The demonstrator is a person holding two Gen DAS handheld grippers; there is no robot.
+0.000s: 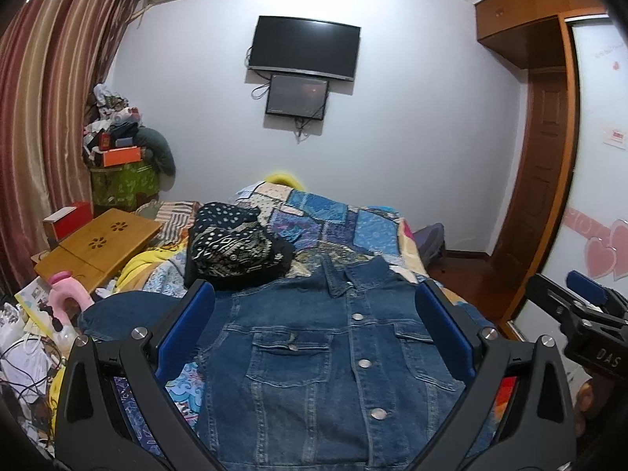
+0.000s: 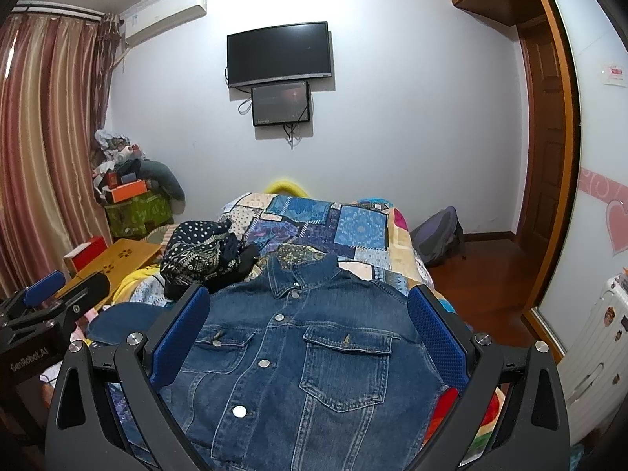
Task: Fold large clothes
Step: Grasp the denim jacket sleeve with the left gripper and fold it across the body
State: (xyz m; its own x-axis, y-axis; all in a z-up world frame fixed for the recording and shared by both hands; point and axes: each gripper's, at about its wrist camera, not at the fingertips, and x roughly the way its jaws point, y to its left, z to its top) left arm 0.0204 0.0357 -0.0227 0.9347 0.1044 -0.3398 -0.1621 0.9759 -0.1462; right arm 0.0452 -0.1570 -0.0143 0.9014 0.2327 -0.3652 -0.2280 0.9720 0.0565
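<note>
One denim jacket (image 1: 322,357), two tongs over the bed (image 1: 333,216)

The jacket lies flat, buttoned, front up on the patchwork quilt, one dark patterned garment (image 1: 235,247) beyond it. Left tongs (image 1: 314,329) and right tongs (image 2: 310,337) hover side by side above it, both spread wide, gripping nothing.

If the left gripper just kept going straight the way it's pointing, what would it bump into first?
Most likely the denim jacket, spread buttoned-up on the patchwork quilt. It fills the gap between the open left gripper's blue fingers. Depth is hard to judge; aimed higher, it could pass over the collar toward the dark patterned clothes.
</note>
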